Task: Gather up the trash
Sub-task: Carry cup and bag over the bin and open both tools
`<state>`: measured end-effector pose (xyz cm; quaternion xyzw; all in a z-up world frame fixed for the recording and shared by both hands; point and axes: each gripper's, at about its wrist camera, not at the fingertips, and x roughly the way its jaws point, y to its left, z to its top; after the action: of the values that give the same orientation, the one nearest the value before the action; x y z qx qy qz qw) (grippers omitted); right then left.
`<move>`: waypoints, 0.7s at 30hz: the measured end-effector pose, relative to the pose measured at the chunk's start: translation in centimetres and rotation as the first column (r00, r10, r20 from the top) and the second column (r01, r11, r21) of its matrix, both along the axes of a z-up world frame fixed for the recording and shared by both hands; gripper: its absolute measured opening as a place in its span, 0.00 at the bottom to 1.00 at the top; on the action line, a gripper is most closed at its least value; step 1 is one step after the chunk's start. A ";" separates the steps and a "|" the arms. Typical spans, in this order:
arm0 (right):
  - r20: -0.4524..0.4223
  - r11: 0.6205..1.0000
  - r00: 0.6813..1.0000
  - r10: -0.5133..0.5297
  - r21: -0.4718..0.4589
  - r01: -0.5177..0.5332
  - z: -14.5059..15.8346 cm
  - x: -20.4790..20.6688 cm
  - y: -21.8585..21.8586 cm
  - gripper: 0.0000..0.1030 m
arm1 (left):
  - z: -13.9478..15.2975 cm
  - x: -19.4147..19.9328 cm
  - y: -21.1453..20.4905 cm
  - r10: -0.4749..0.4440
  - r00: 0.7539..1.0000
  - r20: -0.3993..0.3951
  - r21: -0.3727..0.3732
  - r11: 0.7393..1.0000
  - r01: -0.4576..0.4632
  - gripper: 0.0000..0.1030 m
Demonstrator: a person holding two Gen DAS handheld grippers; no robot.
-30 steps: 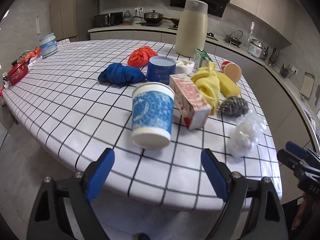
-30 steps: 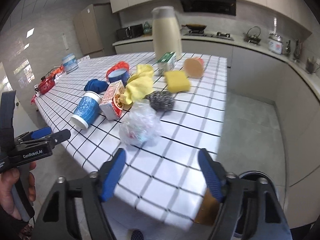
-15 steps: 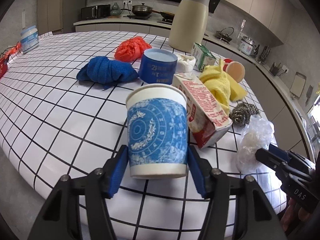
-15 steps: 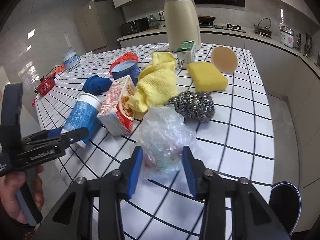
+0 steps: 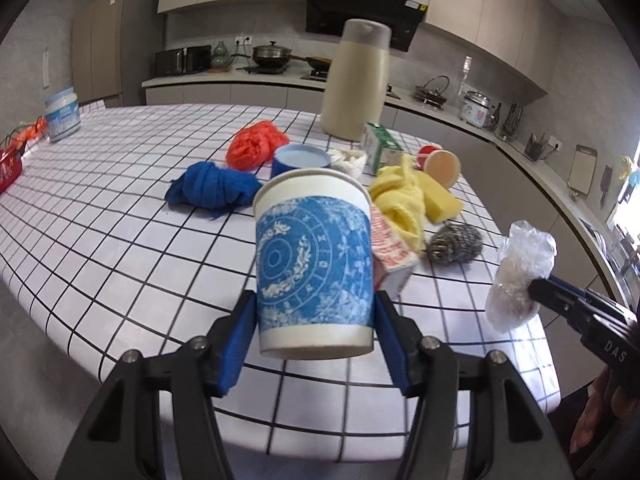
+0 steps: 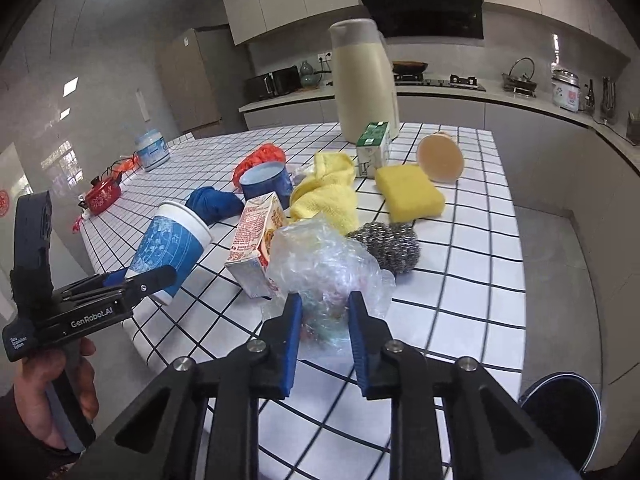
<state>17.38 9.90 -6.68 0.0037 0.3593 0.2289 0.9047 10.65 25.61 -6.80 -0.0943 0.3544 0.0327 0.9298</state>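
Observation:
My left gripper (image 5: 315,320) is shut on a blue-and-white paper cup (image 5: 314,264) and holds it above the white grid table (image 5: 120,208); the cup also shows in the right wrist view (image 6: 170,246). My right gripper (image 6: 323,322) is shut on a crumpled clear plastic bag (image 6: 326,268), lifted off the table; the bag also shows in the left wrist view (image 5: 520,276). A red-and-white carton (image 6: 256,248) lies on the table behind them.
On the table are a yellow cloth (image 6: 328,196), steel scourer (image 6: 390,246), yellow sponge (image 6: 408,196), blue cloth (image 5: 212,190), orange bag (image 5: 256,150), blue tub (image 6: 266,180), green carton (image 6: 374,148) and a tall cream jug (image 5: 354,84). A dark bin (image 6: 560,412) stands on the floor at right.
Both grippers closed: the left on the paper cup, the right on the plastic bag. Both objects have since been lifted off the table.

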 end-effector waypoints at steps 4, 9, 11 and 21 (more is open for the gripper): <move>0.014 0.999 0.999 -0.041 0.010 0.041 0.7 -1.0 -2.8 0.23 | 0.5 -0.5 -2.9 -0.046 0.999 0.005 0.020 0.999 0.046 0.57; 0.030 0.995 0.994 -0.102 0.014 0.101 1.5 -2.3 -7.5 0.23 | 0.7 -0.7 -7.4 -0.113 0.994 0.004 0.018 0.993 0.113 0.57; 0.037 0.992 0.992 -0.125 0.010 0.124 2.0 -3.0 -9.4 0.23 | 0.9 -0.7 -9.4 -0.143 0.990 0.006 0.014 0.990 0.143 0.58; 0.023 0.955 0.955 -0.296 -0.032 0.296 2.7 -6.7 -23.9 0.23 | 1.5 -0.2 -22.8 -0.339 0.941 0.015 -0.004 0.941 0.339 0.58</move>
<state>10.65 -14.04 -3.97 0.0397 0.3504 0.0846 0.9319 10.47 2.77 -5.34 -0.0351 0.3589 -0.1295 0.9237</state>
